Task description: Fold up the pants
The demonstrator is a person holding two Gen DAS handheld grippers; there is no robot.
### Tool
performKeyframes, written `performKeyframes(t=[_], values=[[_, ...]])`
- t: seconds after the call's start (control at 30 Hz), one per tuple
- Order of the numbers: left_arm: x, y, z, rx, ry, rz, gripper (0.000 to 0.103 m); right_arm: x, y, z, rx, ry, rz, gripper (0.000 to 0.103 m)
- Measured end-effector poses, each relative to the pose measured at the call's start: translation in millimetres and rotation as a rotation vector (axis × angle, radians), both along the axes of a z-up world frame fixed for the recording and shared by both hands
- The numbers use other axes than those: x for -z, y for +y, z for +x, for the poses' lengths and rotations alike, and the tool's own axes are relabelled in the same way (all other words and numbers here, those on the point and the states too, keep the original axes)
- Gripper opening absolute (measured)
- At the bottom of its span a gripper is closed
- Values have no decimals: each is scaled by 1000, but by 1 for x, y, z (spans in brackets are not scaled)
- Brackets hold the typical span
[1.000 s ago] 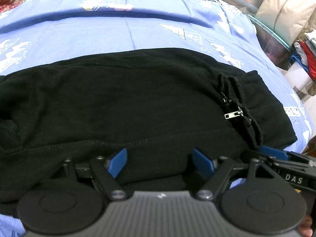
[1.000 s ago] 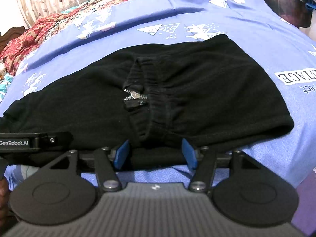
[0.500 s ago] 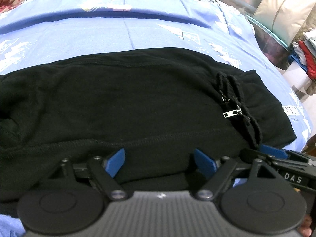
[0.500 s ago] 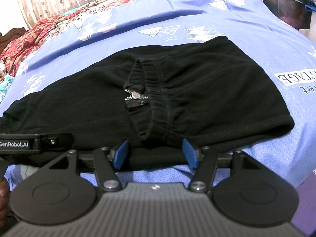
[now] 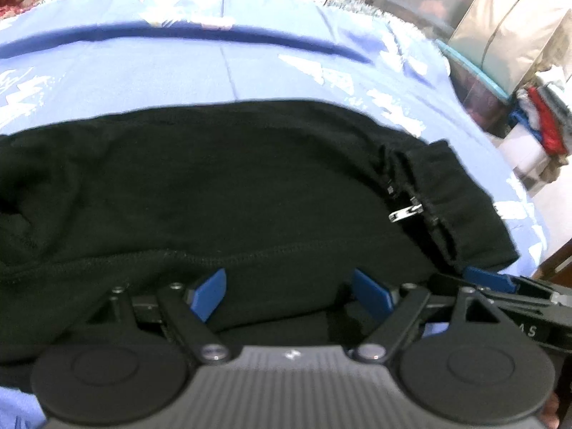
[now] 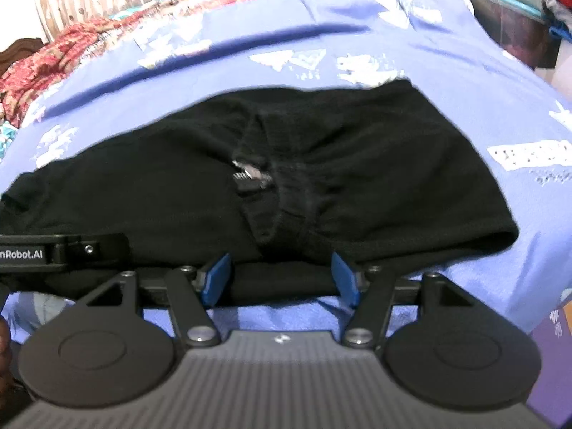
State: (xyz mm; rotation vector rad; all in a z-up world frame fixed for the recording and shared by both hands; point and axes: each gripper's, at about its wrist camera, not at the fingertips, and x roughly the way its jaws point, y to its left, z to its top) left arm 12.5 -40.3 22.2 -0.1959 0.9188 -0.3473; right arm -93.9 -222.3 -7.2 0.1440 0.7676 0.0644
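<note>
Black pants (image 5: 228, 186) lie folded on a blue bedsheet (image 5: 178, 68), with the waistband and a silver zipper pull (image 5: 405, 211) at the right. My left gripper (image 5: 289, 293) is open, its blue pads over the pants' near edge. In the right wrist view the pants (image 6: 375, 164) fill the middle, with the zipper (image 6: 248, 175) near the centre. My right gripper (image 6: 280, 275) is open at the near edge, just below the waistband fold. Each gripper shows at the edge of the other's view.
The bedsheet (image 6: 321, 18) has white prints. A red patterned blanket (image 6: 53, 53) lies at the far left. A glass table (image 5: 464, 60) and stacked clothes (image 5: 540, 121) stand to the right of the bed.
Both grippers have stayed open and shifted slightly; the views are now blurred by motion. The pants have not moved.
</note>
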Motion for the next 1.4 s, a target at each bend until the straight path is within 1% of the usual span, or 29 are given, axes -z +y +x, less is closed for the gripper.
performKeyframes(t=[0.07,0.13,0.2,0.27,0.3,0.33,0.37,0.4,0.47,0.53,0.57,0.6,0.63,0.67,0.7,0.73,0.77,0.8,0.87,0.93,1.03,1.13,1.2,1.27,1.3,1.33,1.37,1.4], values=[[-8,4,-6,5,-40,-12,80,-7,3,-5,-9,-43,-8,64],[-13,7,-9,5,-65,-7,80,-10,6,-7,-16,-77,-24,63],[-9,8,-7,2,-44,16,81,-10,8,-5,-14,-77,-31,61],[2,9,-1,-17,21,42,80,-2,10,3,-12,-27,-36,57],[10,12,2,-22,62,32,80,3,10,8,-7,13,-40,56],[11,15,2,-24,65,17,80,9,9,14,-3,59,-39,55],[7,18,0,-25,56,3,80,11,8,15,0,65,-34,55],[1,21,-3,-23,43,-13,80,7,7,14,-4,48,-24,55],[-18,34,-15,-13,-17,-65,82,-6,5,10,-28,-13,10,55],[-40,58,-33,-24,-106,-129,93,-20,6,6,-62,-81,13,55],[-49,72,-42,-48,-144,-153,99,-26,8,6,-81,-108,9,55],[-57,90,-54,-86,-180,-180,100,-32,11,7,-101,-129,7,55],[-61,105,-62,-120,-199,-200,100,-38,16,9,-124,-146,10,55],[-65,122,-69,-162,-211,-214,100,-42,22,12,-147,-155,15,49],[-66,141,-76,-228,-216,-218,102,-46,28,17,-174,-157,22,41],[-66,158,-79,-291,-212,-213,103,-48,36,23,-211,-155,31,36],[-63,175,-82,-356,-205,-209,103,-49,46,30,-249,-149,41,27],[-58,191,-83,-416,-191,-208,103,-48,56,38,-294,-137,53,18],[-43,220,-79,-528,-121,-226,103,-46,83,54,-380,-106,80,15],[-25,241,-74,-595,-60,-295,103,-47,113,67,-468,-82,110,13],[-4,254,-66,-647,-5,-367,103,-48,163,89,-556,-50,143,12],[16,258,-55,-680,44,-451,103,-52,202,113,-594,-16,201,12],[30,261,-51,-692,54,-497,103,-49,223,125,-608,13,237,12],[36,266,-46,-696,42,-520,103,-41,240,132,-612,61,249,12],[38,270,-43,-697,34,-529,103,-34,245,136,-613,108,258,12],[41,270,-40,-698,24,-536,103,-22,251,140,-612,186,264,12],[41,271,-34,-697,16,-534,103,-5,256,145,-606,286,263,12],[43,271,-29,-698,15,-520,101,15,259,150,-590,395,271,8]])
